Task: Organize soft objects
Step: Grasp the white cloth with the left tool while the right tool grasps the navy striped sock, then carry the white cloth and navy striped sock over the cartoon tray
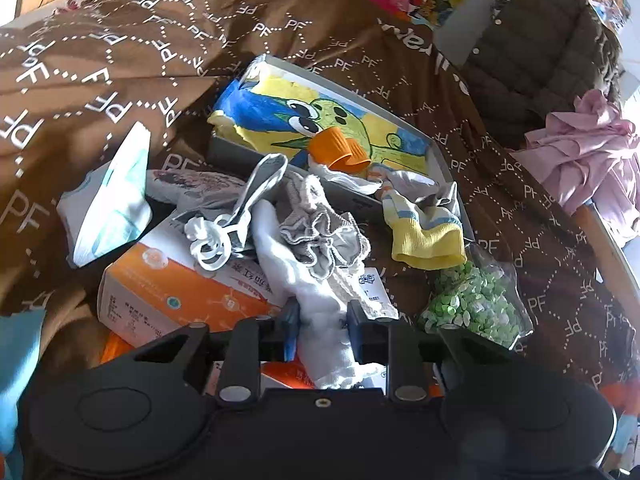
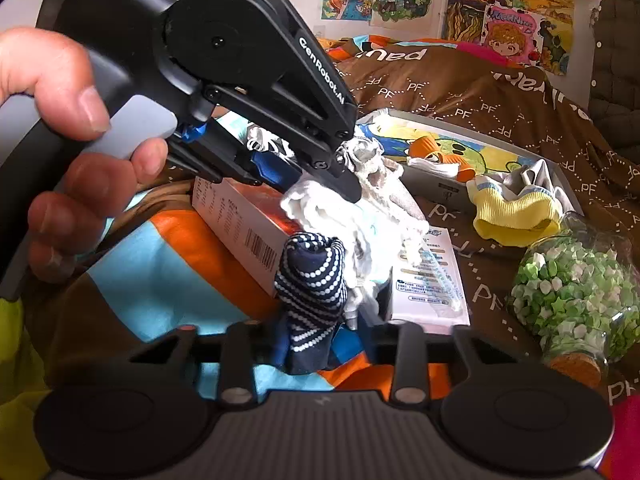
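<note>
Barely begun, by the look of things. Left gripper (image 1: 320,332) closed on a white cloth (image 1: 296,256), pinched between the two blue-tipped fingers, with the rest of the cloth trailing forward onto an orange box (image 1: 168,292) just ahead. Right gripper (image 2: 312,344) clamped on a dark striped sock (image 2: 312,280), standing upright from between the fingers, close beside the white cloth hanging from the left gripper, possibly touching it. Only a little seemingly sorted: ahead of both grippers, a grey tray (image 1: 440,160) with a duck drawing, holding an orange sock (image 1: 340,152) and part of a white one. Still loose and unsorted: a yellow-cuffed sock (image 1: 428,240) draped over the tray's near corner to the front right, a grey frilly garment (image 1: 320,232) bunched directly ahead on the white cloth, a grey strap with white rings (image 1: 224,232) slightly left of it. Further off to the right, a pink garment (image 1: 584,156) heaped on the brown bedspread (image 1: 100,80). Not soft, so probably to be left alone: a jar of green paper stars (image 2: 576,296) near right. Most of the work left: both held pieces not yet placed, several more to gather.
</note>
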The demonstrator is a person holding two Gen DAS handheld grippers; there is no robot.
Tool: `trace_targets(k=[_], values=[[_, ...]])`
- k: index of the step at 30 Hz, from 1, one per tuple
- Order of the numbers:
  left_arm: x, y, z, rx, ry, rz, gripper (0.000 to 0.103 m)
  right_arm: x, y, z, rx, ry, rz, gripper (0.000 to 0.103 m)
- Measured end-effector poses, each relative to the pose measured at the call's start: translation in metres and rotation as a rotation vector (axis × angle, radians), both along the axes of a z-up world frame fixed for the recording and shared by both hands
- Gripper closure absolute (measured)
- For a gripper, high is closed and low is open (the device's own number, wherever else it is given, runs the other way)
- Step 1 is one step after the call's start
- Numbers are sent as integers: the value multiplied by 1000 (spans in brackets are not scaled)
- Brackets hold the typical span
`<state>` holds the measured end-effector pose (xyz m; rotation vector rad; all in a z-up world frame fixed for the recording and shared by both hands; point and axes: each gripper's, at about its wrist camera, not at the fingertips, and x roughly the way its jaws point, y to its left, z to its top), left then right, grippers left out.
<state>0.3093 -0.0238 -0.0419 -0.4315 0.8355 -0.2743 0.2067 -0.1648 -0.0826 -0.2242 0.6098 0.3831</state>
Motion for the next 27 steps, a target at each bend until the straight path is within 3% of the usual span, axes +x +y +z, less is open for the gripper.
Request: trace_targets(k=[5,7,15,21,27], values=[[-8,-4,4,44,-12,-8,89,1,-2,1,-3,3,-17,90],[-12,-4,7,64,-18,-7,91,1,-5,4,-1,-8,-37,94],[-32,-4,31,157,-36,-21,93,-5,-24,26,61,-73,-108,96],[-49,-2,46,223,-29,-14,93,-17,-37,43,142,-52,-116,96],[-66,-3,63,319,-82,-21,94,-28,-51,59,201,-89,-144,96]])
